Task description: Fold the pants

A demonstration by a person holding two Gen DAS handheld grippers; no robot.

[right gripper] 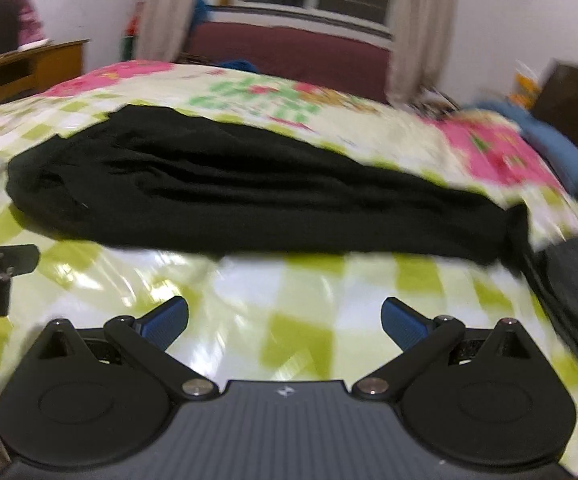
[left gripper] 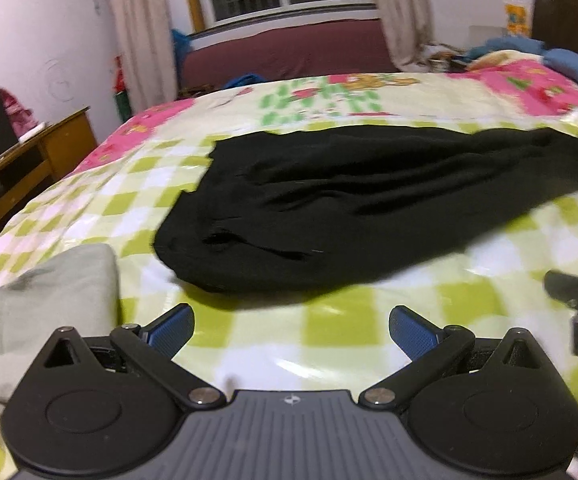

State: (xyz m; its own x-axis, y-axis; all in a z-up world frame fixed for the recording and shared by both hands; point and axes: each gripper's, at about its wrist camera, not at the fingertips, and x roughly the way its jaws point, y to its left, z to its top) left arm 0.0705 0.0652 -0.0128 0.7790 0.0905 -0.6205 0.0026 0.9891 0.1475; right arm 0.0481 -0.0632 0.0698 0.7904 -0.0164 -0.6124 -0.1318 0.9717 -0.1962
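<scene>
Off the left gripper's left finger sits a folded grey cloth on the checked bedspread. Its jaws stand wide apart, empty. Ahead of both tools the black pants lie lengthwise across the bed, doubled over, waist end left. The right gripper is also spread and empty, short of the pants' near edge. A dark garment lies by its right finger. The glossy spread could get pinched along with the pants, dragging the fold crooked.
</scene>
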